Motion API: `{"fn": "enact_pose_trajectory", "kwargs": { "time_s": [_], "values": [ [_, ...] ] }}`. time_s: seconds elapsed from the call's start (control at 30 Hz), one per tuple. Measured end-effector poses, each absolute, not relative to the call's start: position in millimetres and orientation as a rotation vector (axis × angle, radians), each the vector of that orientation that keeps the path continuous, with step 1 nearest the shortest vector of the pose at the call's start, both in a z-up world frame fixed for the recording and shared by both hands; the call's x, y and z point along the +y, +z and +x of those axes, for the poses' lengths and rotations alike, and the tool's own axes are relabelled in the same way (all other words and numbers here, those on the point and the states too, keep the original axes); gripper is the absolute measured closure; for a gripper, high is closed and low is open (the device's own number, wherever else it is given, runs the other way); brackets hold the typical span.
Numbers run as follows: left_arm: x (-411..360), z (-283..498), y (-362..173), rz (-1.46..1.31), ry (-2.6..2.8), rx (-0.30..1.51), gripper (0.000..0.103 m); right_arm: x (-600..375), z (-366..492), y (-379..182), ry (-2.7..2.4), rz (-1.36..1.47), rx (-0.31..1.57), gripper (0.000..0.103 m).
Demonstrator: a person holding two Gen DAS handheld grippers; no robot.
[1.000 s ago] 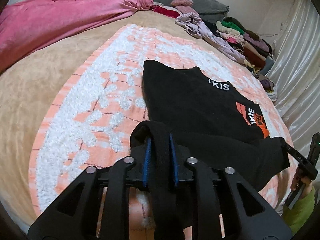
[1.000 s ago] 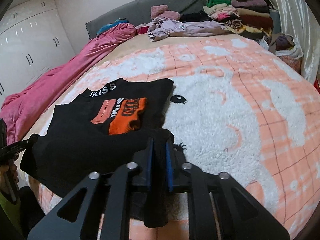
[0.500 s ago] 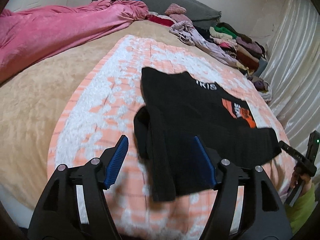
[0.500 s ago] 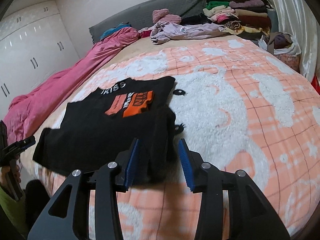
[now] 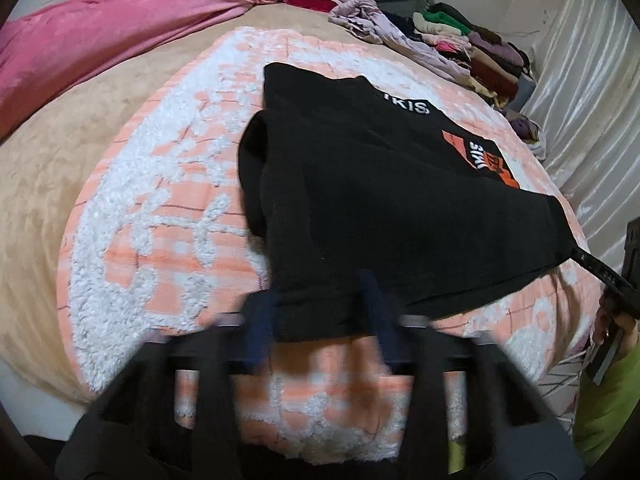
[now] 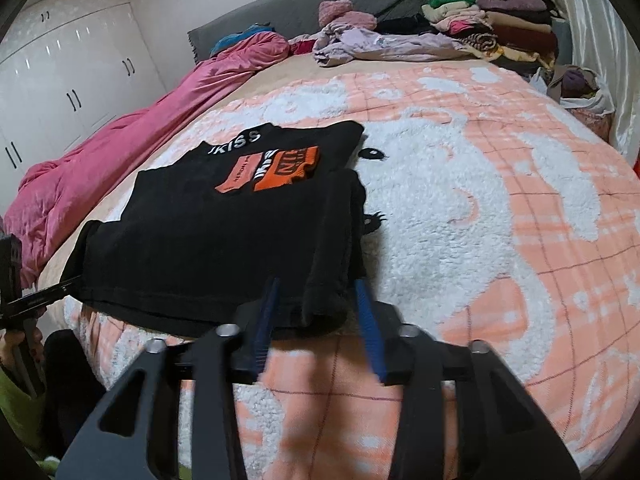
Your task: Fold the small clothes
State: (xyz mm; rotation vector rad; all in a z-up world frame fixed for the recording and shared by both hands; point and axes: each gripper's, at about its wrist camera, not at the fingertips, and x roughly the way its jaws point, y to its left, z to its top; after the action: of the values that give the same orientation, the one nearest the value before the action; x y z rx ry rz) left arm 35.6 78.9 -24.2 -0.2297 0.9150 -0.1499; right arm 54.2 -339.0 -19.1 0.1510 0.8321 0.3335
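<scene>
Shirt (image 6: 208, 248): black, with an orange print and white letters; lies on the peach-and-white blanket, near the bed's front edge, its side parts folded inward.
Left gripper (image 5: 320, 320): blurred; jaws closing, apart, with the shirt's near left hem between the blue pads; pads not seen pressing on it.
Right gripper (image 6: 318, 320): jaws closing, apart, straddling the shirt's near right hem corner; a gap shows beside each pad.
Blanket (image 6: 480, 220): fluffy, peach with white shapes and thin grid lines; spread over a tan bedcover (image 5: 48, 184).
Pink quilt (image 6: 132, 136): bunched along the bed's left side, beyond the shirt.
Lilac garment (image 6: 384, 44): crumpled near the head of the bed.
Clothes pile (image 6: 488, 20): folded pieces stacked at the far right corner, by the pale curtain (image 5: 580, 92).
Wardrobe (image 6: 60, 80): white doors with dark handles, far left.
</scene>
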Motion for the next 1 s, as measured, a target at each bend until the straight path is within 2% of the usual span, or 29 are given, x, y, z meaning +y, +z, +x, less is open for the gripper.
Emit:
{"fn": "enact_pose_trajectory", "kwargs": {
  "time_s": [0.1, 0.17, 0.37, 0.6, 0.9, 1.0],
  "values": [
    [77.4, 33.8, -18.4, -0.225, -0.174, 0.908, 0.097, -336.2, 55.3, -17.6, 0.365, 0.153, 0.832, 0.091],
    [78.8, 34.2, -11.4, -0.249, -0.201, 0.897, 0.097, -338.3, 57.0, -12.2, 0.392, 0.184, 0.823, 0.092],
    [93.4, 57.5, 15.1, -0.359, -0.252, 0.838, 0.098, -349.3, 81.4, 15.6, 0.425, 0.294, 0.746, 0.093],
    [124.7, 109.5, 19.5, -0.531, -0.241, 0.826, 0.098, -349.1, 129.1, 34.5, 0.396, 0.342, 0.701, 0.093],
    [148.2, 177.2, -3.8, -0.62, -0.153, 0.873, 0.098, -344.3, 204.7, 14.6, 0.262, 0.356, 0.777, 0.093],
    [153.2, 189.9, -9.9, -0.687, -0.139, 0.868, 0.094, -340.8, 220.7, 4.2, 0.208, 0.331, 0.796, 0.091]
  ]
}}
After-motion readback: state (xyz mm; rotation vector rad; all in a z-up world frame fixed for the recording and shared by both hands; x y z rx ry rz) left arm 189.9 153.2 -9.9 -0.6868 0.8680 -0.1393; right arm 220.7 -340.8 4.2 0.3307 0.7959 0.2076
